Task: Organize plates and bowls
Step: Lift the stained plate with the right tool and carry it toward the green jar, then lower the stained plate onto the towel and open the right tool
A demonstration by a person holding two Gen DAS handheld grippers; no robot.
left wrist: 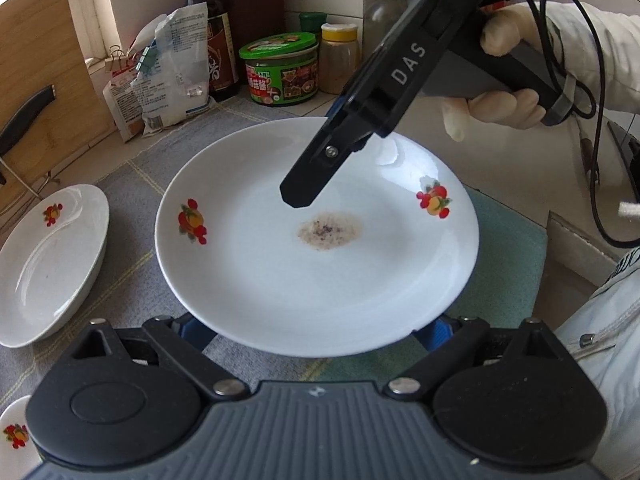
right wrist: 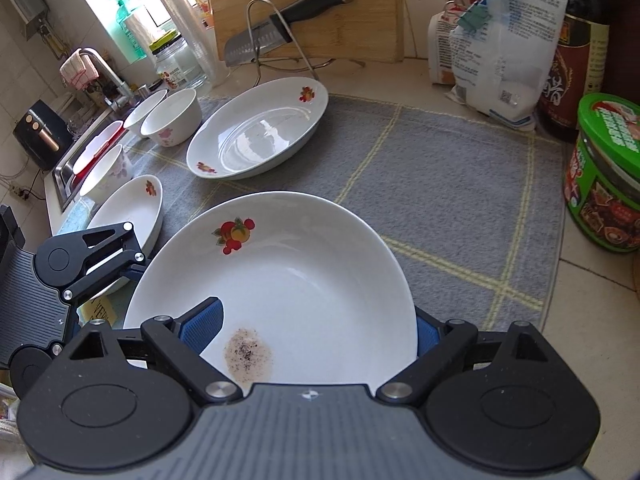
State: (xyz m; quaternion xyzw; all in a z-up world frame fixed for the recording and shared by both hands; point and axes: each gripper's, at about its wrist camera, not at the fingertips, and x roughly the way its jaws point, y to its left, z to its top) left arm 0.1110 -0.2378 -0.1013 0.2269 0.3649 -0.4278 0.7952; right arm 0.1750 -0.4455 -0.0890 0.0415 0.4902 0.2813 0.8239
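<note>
A white plate (left wrist: 320, 272) with fruit prints and a brown speckled stain is carried above the grey mat (right wrist: 440, 184), tilted. My left gripper (left wrist: 316, 332) reaches under its near edge. Its blue pads (left wrist: 196, 330) spread wide against the underside, tips hidden. My right gripper (right wrist: 320, 332) comes in from the far right side. One blue pad (right wrist: 204, 324) lies on the plate's (right wrist: 304, 280) inner face, the other sits behind the rim. In the left wrist view the right gripper's upper finger (left wrist: 304, 188) rests over the plate. The left gripper's linkage (right wrist: 92, 256) shows at the left.
On the mat lie a large plate (right wrist: 256, 136), a smaller plate (right wrist: 128, 212) and white bowls (right wrist: 172, 116) beside the sink (right wrist: 68, 168). Behind stand a knife on a rack (right wrist: 280, 20), a cutting board, a bag (right wrist: 500, 48), a dark bottle and a green tub (right wrist: 608, 176).
</note>
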